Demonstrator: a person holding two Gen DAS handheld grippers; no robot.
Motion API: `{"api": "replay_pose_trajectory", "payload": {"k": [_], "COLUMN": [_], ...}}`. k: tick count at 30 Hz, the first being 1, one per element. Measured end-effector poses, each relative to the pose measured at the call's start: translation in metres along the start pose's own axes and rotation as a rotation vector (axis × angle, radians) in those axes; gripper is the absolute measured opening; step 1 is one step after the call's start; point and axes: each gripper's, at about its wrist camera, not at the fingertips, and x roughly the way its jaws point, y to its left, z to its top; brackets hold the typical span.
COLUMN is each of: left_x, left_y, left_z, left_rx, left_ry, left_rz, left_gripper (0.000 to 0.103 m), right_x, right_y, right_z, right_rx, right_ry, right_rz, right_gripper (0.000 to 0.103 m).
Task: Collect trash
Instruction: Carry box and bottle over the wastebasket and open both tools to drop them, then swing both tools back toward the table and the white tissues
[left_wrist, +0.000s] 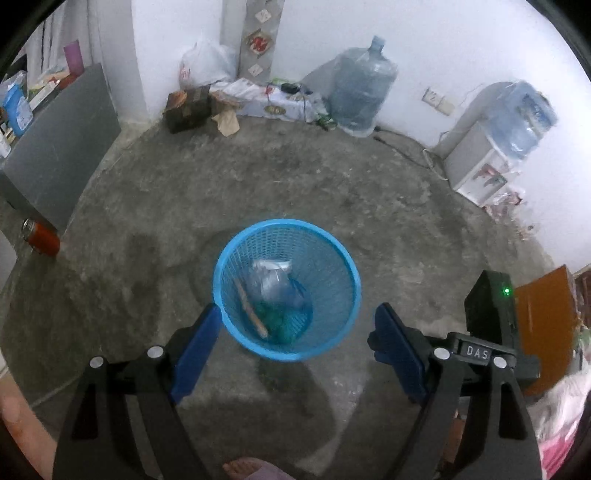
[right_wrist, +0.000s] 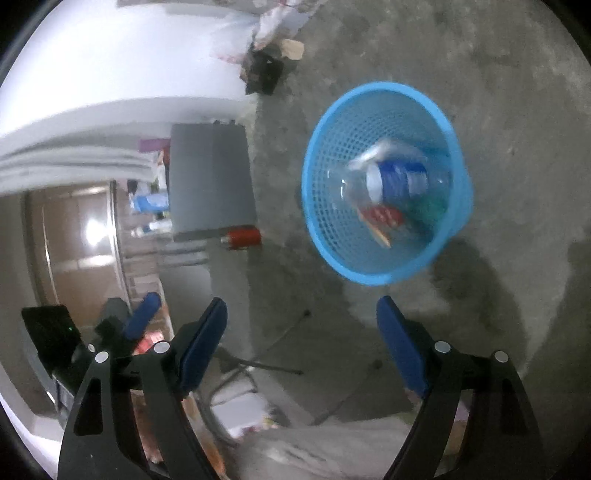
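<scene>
The left gripper (left_wrist: 295, 332) hangs above the blue basket (left_wrist: 236, 266), jaws spread wide with nothing between the pads; the basket's near rim sits between the fingertips in the left wrist view, on the concrete floor (left_wrist: 332, 177). Inside the basket lie a clear bottle (left_wrist: 273, 280), a thin stick (left_wrist: 251, 310) and something green (left_wrist: 277, 321). The right gripper (right_wrist: 303, 325) is also wide and empty. In its view the basket (right_wrist: 325, 206) lies ahead and to the right of the fingertips, apart from them, holding the bottle (right_wrist: 391, 181) with a blue label and a red wrapper (right_wrist: 380, 216). A red can (right_wrist: 243, 236) lies on the floor near a grey cabinet (right_wrist: 210, 184), well left of the basket.
</scene>
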Motion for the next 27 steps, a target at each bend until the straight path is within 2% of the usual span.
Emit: {"api": "replay_pose_trajectory", "payload": {"k": [5, 10, 14, 17, 22, 27], "left_x": [-0.048, -0.114, -0.17, -0.207, -0.253, -0.29], "left_y": [0.008, 0.016, 0.032, 0.05, 0.085, 0.134], "left_z": [-0.031, -0.069, -0.114, -0.159, -0.251, -0.347], "left_rx": [0.012, 0.011, -0.025, -0.097, -0.242, -0.455], "left_ry": [-0.05, -0.129, -0.192, -0.249, -0.342, -0.42], "left_rz": [-0.016, -0.038, -0.061, -0.074, 0.021, 0.159], "left_gripper": [0.083, 0.083, 0.083, 0.084, 0.088, 0.088], "right_x": [-0.018, -0.033, -0.041, -0.041, -0.032, 0.008], "right_y": [0.006, 0.034, 0.064, 0.091, 0.132, 0.174], "right_z": [-0.017, -0.044, -0.069, -0.091, -0.13, -0.173], "right_rx": [-0.114, -0.266, -0.408, -0.51, -0.685, -0.815], "right_ry": [-0.031, -0.061, -0.068, -0.06, 0.001, 0.143], "right_rz": [-0.089, -0.169, -0.199, -0.202, -0.163, -0.164], "right_gripper": [0.08, 0.08, 0.084, 0.088, 0.089, 0.089]}}
